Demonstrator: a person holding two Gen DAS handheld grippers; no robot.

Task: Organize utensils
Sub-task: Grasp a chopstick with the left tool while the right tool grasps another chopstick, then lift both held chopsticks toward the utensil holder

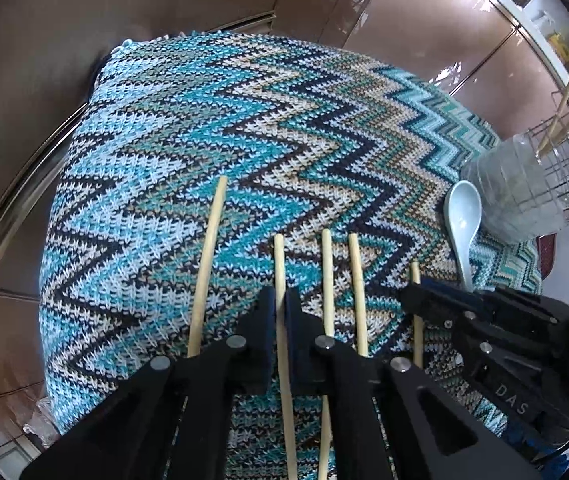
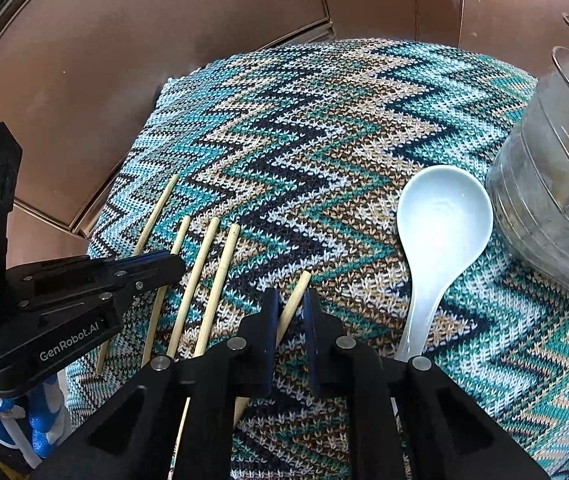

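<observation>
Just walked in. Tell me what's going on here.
A person is sorting utensils on a zigzag knitted cloth with handheld tongs in each hand. The left tongs are shut on one chopstick in a row of wooden chopsticks. The right tongs are shut on the chopstick nearest the spoon. A white ceramic spoon lies loose beside a clear plastic container. A wire rack behind it already holds some chopsticks.
</observation>
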